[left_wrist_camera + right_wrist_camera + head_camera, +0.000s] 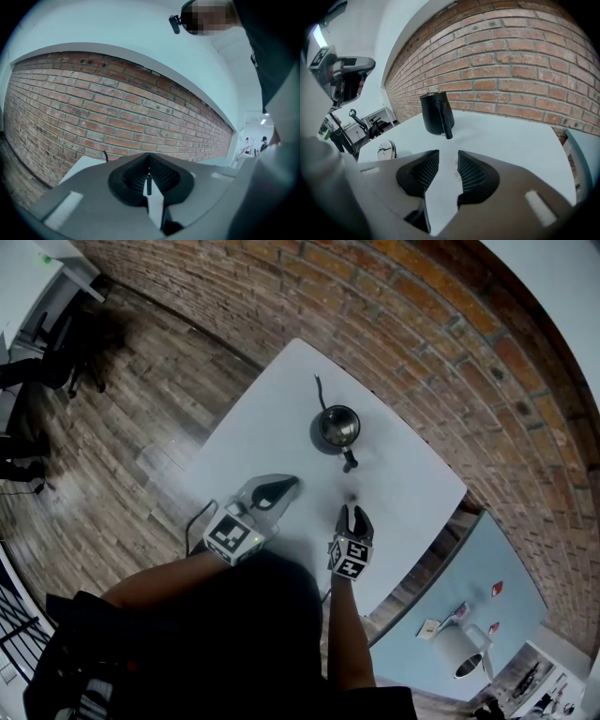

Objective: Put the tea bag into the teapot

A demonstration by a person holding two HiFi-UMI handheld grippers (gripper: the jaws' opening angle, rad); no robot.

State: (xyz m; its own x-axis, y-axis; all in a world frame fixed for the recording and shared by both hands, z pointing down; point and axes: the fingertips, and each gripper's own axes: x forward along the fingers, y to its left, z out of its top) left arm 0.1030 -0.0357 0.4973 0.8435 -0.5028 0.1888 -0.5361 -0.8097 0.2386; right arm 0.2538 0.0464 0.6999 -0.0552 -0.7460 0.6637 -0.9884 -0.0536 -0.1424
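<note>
white table (272, 418) shows through the gap of the right gripper (447, 159), whose jaws stand moderately apart and clamp nothing. a small speck, probably the tea bag (352, 496), lies on the table just ahead of its tips, too small to give a long axis. the open teapot (436, 119) stands straight beyond, handle toward the tool. the left gripper (149, 180), jaws together and empty, sits off to the side, farther from the bag.

Left gripper view: the left gripper (149, 186) body hides the teapot (104, 154) except a thin dark curved tip. Right gripper view: round shiny lid (386, 150) partly covered by the right gripper (446, 174). Head view: dark speck (352, 498) on table (262, 427), too small to identify.
</note>
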